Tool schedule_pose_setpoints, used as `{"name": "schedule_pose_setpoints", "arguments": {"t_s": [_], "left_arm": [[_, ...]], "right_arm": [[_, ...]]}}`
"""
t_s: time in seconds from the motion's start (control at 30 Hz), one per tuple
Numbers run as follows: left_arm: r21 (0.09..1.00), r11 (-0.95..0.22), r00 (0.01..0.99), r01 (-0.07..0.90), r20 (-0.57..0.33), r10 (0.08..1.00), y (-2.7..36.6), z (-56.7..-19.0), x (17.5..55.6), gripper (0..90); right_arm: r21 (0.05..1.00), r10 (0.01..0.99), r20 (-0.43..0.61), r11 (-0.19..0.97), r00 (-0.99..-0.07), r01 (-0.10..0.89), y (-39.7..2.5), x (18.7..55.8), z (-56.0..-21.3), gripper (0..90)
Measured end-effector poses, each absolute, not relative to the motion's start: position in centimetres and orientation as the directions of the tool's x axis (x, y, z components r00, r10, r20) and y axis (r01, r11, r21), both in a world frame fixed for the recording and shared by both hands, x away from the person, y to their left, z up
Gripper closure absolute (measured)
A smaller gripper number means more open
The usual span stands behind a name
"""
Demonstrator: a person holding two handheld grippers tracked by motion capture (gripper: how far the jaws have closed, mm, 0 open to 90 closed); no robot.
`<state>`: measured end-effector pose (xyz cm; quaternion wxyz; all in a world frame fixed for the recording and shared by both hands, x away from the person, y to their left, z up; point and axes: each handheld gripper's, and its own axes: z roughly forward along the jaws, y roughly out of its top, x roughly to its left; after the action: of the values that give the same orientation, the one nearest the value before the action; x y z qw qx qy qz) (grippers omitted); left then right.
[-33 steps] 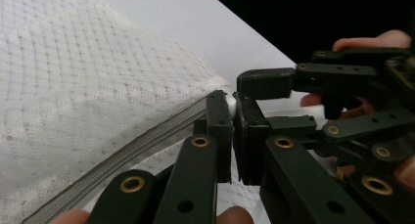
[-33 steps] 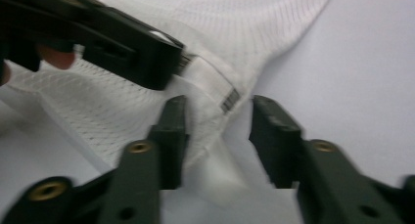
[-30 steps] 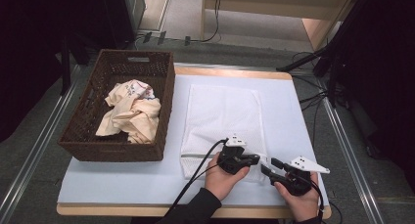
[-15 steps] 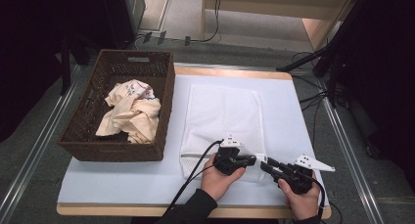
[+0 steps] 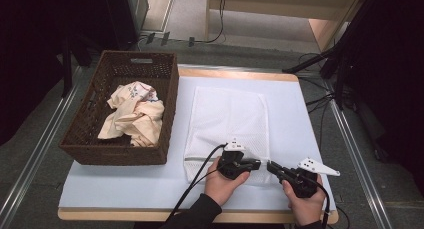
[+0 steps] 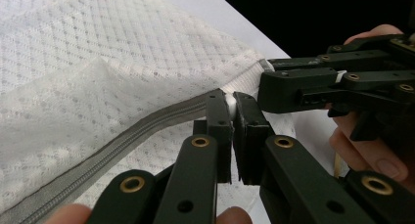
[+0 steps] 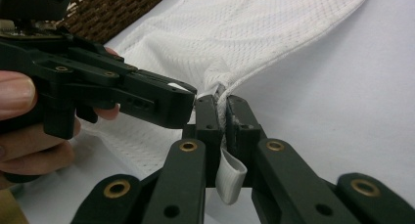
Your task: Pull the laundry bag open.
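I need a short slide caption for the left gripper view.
Left claw shut on mesh bag at its zipper end, right claw alongside.

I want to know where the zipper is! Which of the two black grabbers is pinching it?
The left gripper pinches the white zipper pull on the white mesh laundry bag. The right gripper grips bunched corner fabric instead.

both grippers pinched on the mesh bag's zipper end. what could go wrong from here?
1. The left gripper holds just a small white piece at the zipper end; it may slip out when pulled.
2. The right gripper pinches only a bunched corner of the mesh bag, so the thin mesh could stretch or snag.
3. The two grippers sit very close and could collide.
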<state>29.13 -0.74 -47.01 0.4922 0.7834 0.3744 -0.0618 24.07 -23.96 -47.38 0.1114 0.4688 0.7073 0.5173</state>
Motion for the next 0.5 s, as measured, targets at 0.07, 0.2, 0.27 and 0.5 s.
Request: {"name": "schedule_pose_setpoints", "arguments": {"t_s": [0.07, 0.2, 0.27, 0.5], "left_arm": [[0.725, -0.234, 0.711, 0.648, -0.465, 0.527, -0.74, -47.02, 29.11, 86.9], [0.727, -0.237, 0.706, 0.645, -0.447, 0.549, -0.85, -46.92, 28.91, 87.0], [0.727, -0.236, 0.706, 0.644, -0.447, 0.55, -0.86, -46.9, 28.89, 87.0], [0.715, -0.224, 0.69, 0.662, -0.465, 0.555, -0.7, -47.04, 28.89, 87.2]], "right_arm": [[0.84, 0.789, 0.309, 0.035, -0.531, 0.541, -23.79, 23.96, -47.31, 87.1], [0.844, 0.801, 0.295, 0.038, -0.521, 0.535, -23.55, 23.75, -47.21, 87.8], [0.855, 0.809, 0.273, 0.045, -0.521, 0.517, -23.44, 23.6, -47.07, 88.1], [0.86, 0.822, 0.251, 0.053, -0.512, 0.507, -23.16, 23.41, -46.93, 88.4]]}}
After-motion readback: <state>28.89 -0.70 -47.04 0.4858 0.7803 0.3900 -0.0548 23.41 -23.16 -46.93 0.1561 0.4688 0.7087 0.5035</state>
